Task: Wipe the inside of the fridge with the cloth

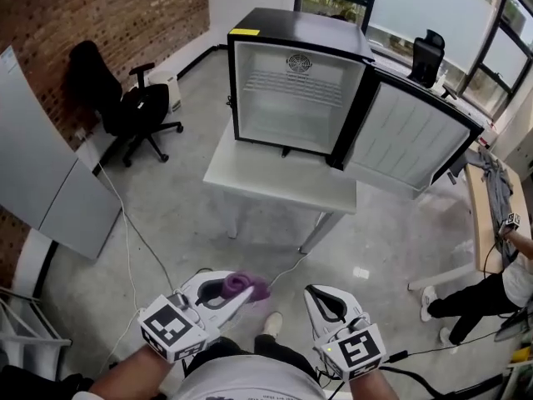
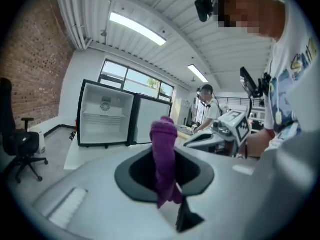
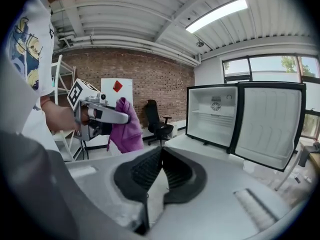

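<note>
My left fingers [image 2: 132, 176] clamp the purple cloth [image 2: 164, 149], soft, light and limp, which I judge best held by its bunched middle; my right fingers [image 3: 175, 171] are closed on nothing, and the open fridge [image 1: 293, 107] stands well ahead of both.

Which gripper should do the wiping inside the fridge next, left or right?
Left, probably. The left gripper is shut on the cloth; the right gripper is shut and empty. The fridge stands open ahead of both.
</note>
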Available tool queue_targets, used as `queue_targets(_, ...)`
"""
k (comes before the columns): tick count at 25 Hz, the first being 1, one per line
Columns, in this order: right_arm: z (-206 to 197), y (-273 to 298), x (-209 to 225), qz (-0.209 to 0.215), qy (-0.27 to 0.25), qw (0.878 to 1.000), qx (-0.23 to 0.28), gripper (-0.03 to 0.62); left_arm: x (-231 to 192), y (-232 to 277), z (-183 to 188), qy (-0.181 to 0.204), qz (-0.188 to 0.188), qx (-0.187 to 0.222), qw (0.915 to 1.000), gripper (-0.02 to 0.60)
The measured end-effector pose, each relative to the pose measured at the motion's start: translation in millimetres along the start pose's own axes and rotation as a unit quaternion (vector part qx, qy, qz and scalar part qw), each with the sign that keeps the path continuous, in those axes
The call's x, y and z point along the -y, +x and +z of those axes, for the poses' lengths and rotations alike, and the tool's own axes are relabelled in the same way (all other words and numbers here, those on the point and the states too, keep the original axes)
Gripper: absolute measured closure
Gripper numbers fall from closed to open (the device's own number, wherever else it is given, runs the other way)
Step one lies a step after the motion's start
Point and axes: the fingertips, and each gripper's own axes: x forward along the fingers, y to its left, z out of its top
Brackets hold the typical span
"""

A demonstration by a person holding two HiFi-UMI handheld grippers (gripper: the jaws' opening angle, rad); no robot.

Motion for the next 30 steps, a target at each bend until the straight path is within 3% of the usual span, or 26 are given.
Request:
queue_targets(11,4.8,29.1,114.1,-0.031,0.022,0.999,-0.011,0.591,-74.6,106.8,81.3,0.04,-0.003,0.027,0.9988,0.512)
queue_targets(21,47.9,100.5,182.7,-0.104,0.037,0.994,-0.02,0.591,-168.3,201.5,144.7,0.062,-0.09,0.036,0.9933,0.514)
queue_targets(26,73.8,135.8,205.1,-0.15,0.044,0.988,-0.01,0.591,-190.9,243.0,173.3,0.099,-0.145,0.034,0.9838,0.514)
queue_targets(30,81.5,152.6,213.6,-0.175,0.053,0.983,-0.011,0.591,-207.6,283.1,184.8,0.116,-0.162,0.039,0.9793,0.514)
